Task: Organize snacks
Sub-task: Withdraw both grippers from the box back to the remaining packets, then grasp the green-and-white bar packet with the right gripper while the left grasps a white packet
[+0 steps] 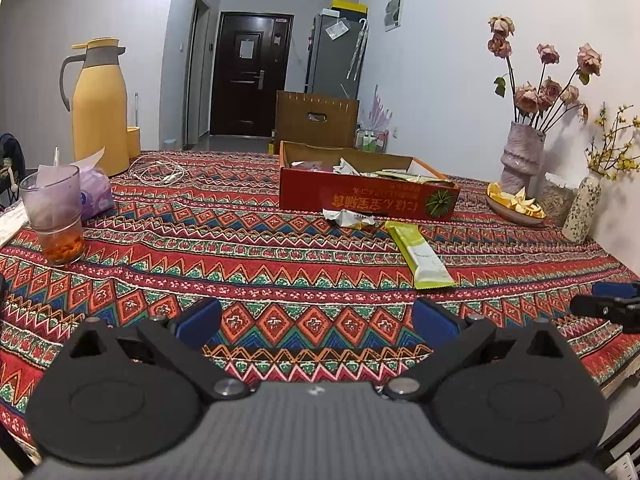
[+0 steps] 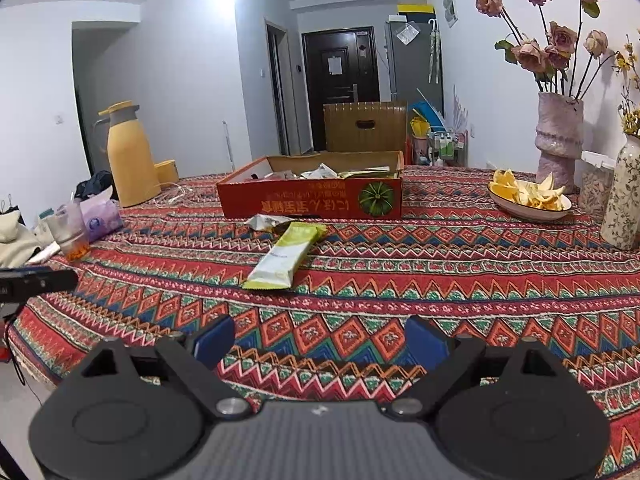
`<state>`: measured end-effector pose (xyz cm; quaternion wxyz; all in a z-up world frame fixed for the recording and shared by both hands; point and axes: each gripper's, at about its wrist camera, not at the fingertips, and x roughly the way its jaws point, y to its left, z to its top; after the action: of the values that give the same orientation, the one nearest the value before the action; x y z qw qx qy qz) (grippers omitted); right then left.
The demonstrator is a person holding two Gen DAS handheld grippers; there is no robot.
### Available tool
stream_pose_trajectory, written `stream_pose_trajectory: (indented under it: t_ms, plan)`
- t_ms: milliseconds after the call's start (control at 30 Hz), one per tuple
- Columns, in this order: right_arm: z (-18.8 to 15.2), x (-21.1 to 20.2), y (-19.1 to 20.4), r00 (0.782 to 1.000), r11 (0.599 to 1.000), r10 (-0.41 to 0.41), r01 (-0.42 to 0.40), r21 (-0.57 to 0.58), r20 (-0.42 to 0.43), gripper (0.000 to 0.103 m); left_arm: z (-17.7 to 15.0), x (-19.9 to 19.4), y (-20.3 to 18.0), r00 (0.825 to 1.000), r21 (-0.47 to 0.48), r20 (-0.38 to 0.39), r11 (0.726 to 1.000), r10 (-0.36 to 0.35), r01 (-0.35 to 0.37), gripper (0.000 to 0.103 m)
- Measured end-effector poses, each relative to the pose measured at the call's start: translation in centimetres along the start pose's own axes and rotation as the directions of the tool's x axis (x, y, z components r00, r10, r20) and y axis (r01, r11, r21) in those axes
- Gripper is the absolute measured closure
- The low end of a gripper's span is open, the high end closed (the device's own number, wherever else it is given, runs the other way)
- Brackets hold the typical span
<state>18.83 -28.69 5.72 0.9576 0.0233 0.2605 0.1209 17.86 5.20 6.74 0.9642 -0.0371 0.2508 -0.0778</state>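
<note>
A green and white snack packet (image 1: 420, 254) (image 2: 285, 255) lies flat on the patterned tablecloth in front of a red cardboard box (image 1: 368, 198) (image 2: 312, 200) that holds several snack packets. A crumpled silver and yellow wrapper (image 1: 348, 217) (image 2: 267, 222) lies against the box's front wall. My left gripper (image 1: 316, 318) is open and empty, low over the cloth, well short of the packet. My right gripper (image 2: 320, 340) is open and empty, also short of the packet. Part of the right gripper shows at the right edge of the left wrist view (image 1: 608, 306).
A yellow thermos jug (image 1: 102, 108) (image 2: 130, 156), a glass cup (image 1: 54, 216) (image 2: 72, 234) and a purple tissue pack (image 1: 96, 194) stand at the left. A bowl of orange peel (image 1: 514, 202) (image 2: 528, 196) and flower vases (image 1: 520, 156) (image 2: 558, 140) stand at the right by the wall.
</note>
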Motion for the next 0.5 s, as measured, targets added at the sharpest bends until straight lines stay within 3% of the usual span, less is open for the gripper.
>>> stream_pose_trajectory:
  t_ms: [300, 500]
  plan:
    - [0.6, 3.0, 0.3, 0.999, 1.000, -0.012, 0.013, 0.025, -0.040, 0.011, 0.4, 3.0, 1.0, 0.999, -0.012, -0.042, 1.000, -0.007, 0.007, 0.000]
    - [1.5, 7.6, 1.7, 0.996, 1.000, 0.021, -0.020, 0.015, -0.089, 0.012, 1.0, 6.5, 1.7, 0.997, -0.018, -0.081, 1.000, -0.014, 0.012, 0.000]
